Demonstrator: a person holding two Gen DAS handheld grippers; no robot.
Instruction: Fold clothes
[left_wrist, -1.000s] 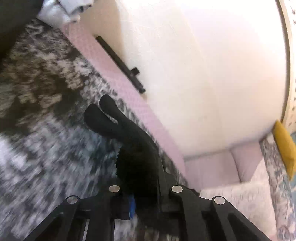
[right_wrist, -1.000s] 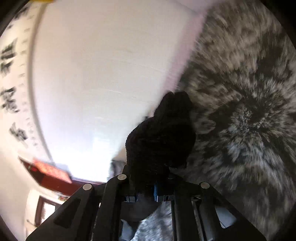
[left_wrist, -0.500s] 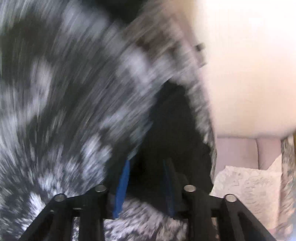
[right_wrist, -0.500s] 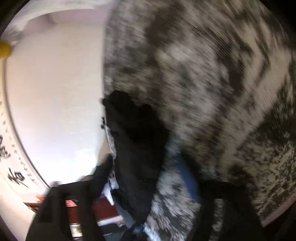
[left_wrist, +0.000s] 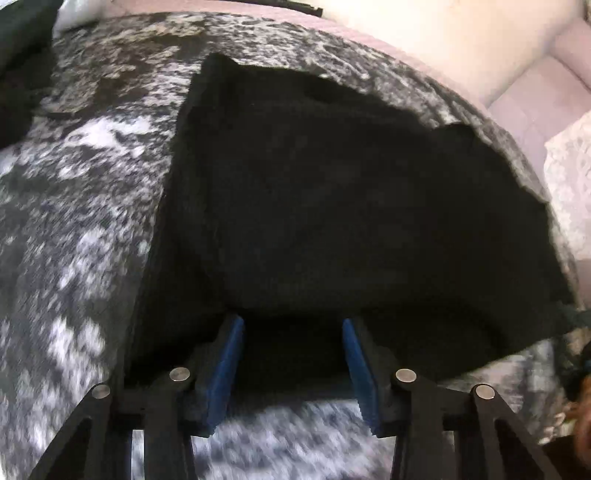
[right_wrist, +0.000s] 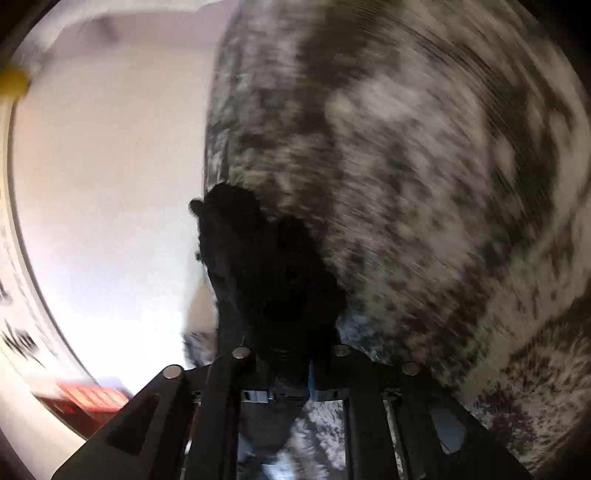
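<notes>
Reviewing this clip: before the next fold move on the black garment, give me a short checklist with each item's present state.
1. Black garment lies on the mottled blanket: ok.
2. Left gripper released: ok, jaws opening, blue pads apart with cloth between, not pinched.
3. Right gripper grip on black cloth: ok, jaws closing, fabric bunched between them.
4. Garment flat and smooth: cannot tell, too dark.
5. Right view sharp: not ok, blurred.

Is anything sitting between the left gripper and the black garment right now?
Nothing visible does. The black garment lies spread on the mottled grey blanket, and the left gripper hangs right over its near edge, jaws opening, blue pads apart and not pressing the cloth.
</notes>
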